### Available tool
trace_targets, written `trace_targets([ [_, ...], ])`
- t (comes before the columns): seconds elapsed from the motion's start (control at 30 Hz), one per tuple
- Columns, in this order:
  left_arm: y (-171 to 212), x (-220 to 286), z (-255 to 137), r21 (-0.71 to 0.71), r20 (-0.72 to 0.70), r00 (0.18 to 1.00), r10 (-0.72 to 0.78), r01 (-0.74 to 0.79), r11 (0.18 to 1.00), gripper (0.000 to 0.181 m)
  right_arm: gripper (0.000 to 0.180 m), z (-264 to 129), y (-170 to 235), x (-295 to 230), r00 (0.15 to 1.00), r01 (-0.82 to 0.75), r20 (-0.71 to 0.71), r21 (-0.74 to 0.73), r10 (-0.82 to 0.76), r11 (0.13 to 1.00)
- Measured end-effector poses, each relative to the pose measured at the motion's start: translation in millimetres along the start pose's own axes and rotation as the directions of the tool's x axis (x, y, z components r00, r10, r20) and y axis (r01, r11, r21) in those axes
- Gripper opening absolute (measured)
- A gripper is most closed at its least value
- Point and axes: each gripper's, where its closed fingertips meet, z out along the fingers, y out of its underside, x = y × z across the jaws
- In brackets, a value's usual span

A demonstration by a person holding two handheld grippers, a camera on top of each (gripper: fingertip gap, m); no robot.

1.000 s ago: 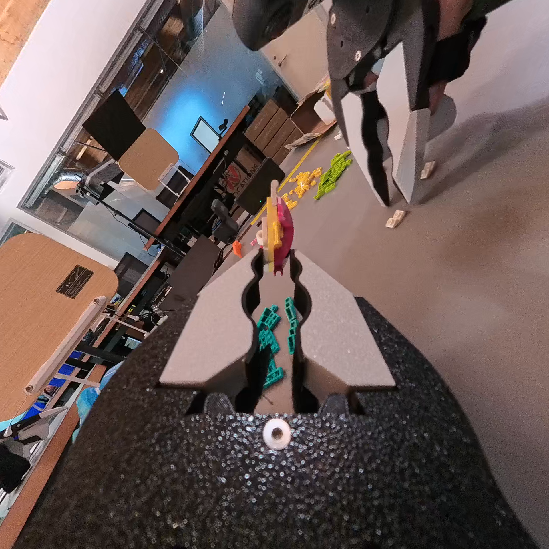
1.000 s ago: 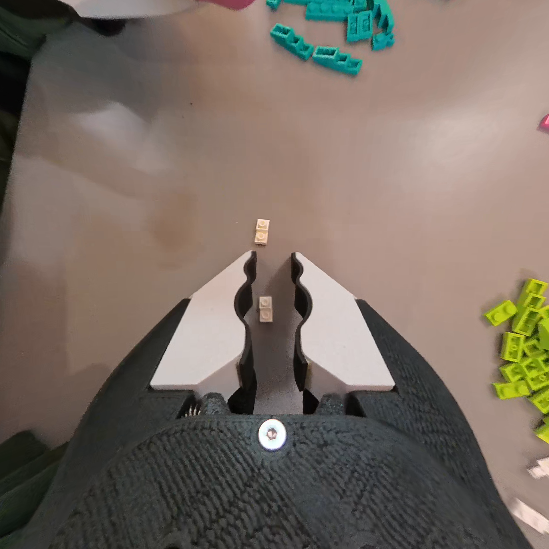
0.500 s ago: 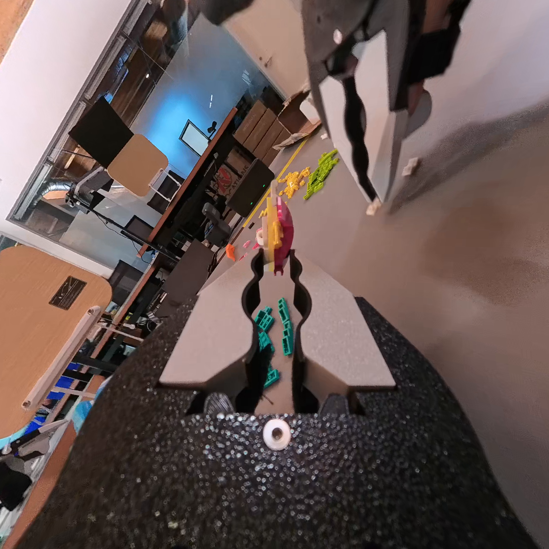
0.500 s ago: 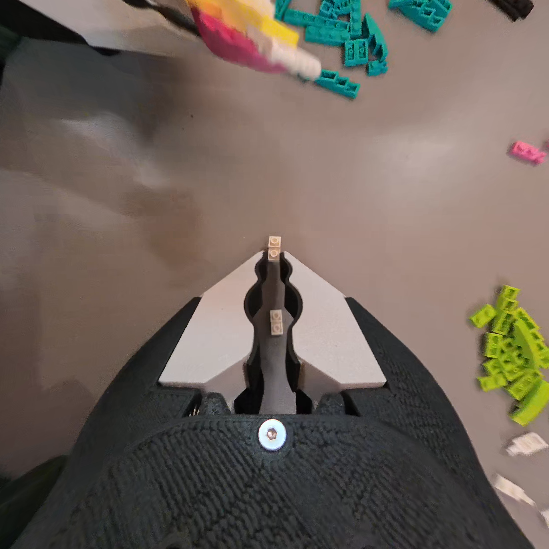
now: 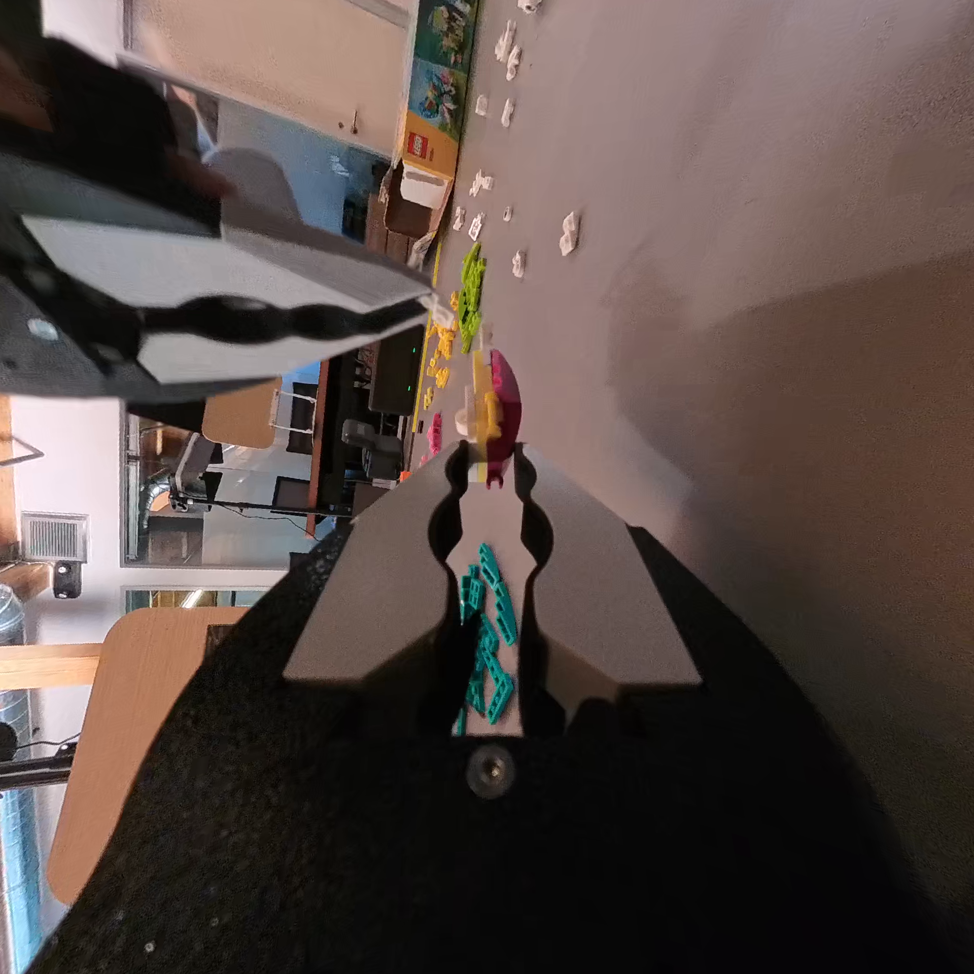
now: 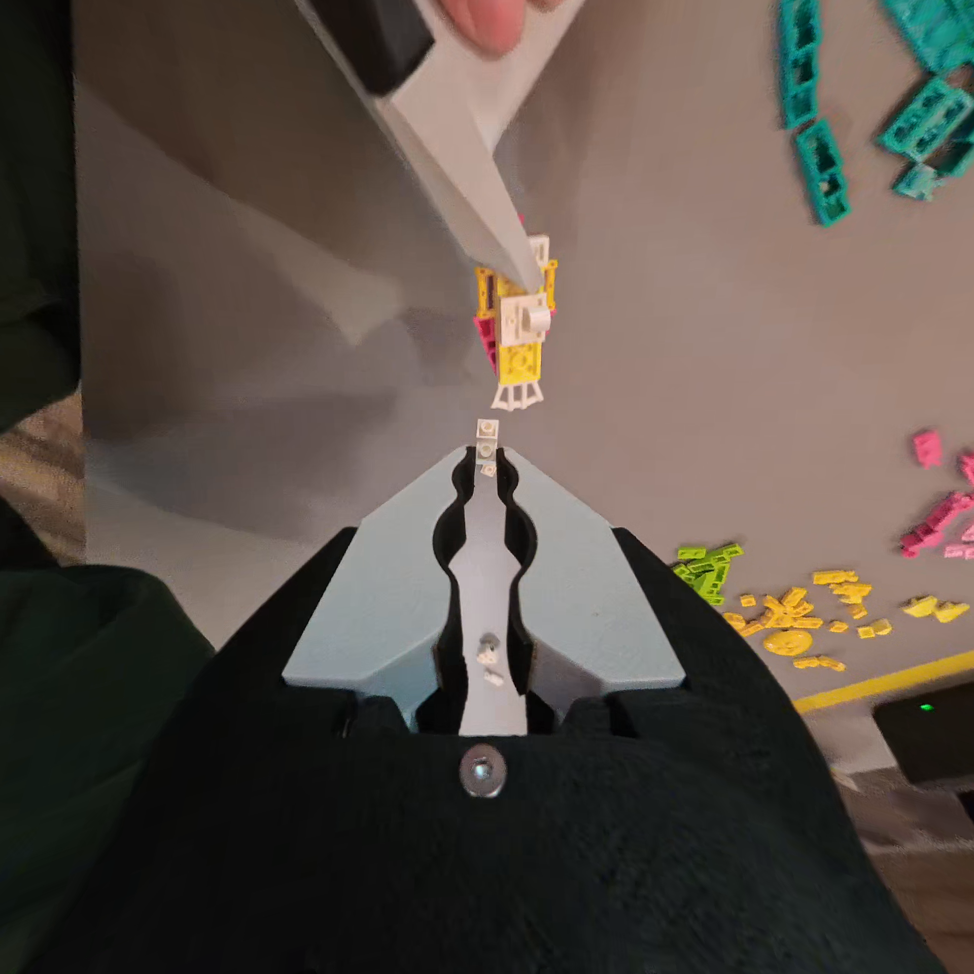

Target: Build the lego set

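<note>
Teal bricks [image 6: 822, 158], green bricks [image 6: 706, 572] and yellow bricks [image 6: 790, 624] dot the table [image 6: 685, 316]. Left gripper [image 5: 489, 458] clamps the half-built model [image 6: 519, 327] aloft; right gripper [image 6: 486, 457], just beside it, pinches a tan plate [image 6: 488, 437].

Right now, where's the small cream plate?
In the right wrist view the small cream plate is pinched at the tips of the right gripper, lifted off the table, just short of the yellow-and-pink assembly held by the left gripper.
</note>
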Motion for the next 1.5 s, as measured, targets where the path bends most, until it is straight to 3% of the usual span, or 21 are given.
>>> trace_targets([
  [0.2,-6,4,-1,0.017,-0.003,0.999,0.050,-0.050,0.999,0.014,0.006,9,-2,1,0.997,0.034,0.070,-0.211,-0.019,0.977],
  [0.37,-8,4,-2,0.027,0.002,0.998,0.055,-0.055,0.998,0.014,0.006,11,-9,-2,0.996,0.053,0.089,-0.267,-0.030,0.962],
  [1.27,-15,-7,-12,0.067,0.071,0.996,0.062,-0.066,0.996,0.014,0.006,1,-31,-7,0.995,-0.040,0.089,-0.071,0.046,0.997],
  [1.5,-13,-9,-14,0.063,0.078,0.996,0.052,-0.057,0.996,0.014,0.016,-7,-33,-8,0.996,-0.068,0.059,0.047,0.066,0.997],
])
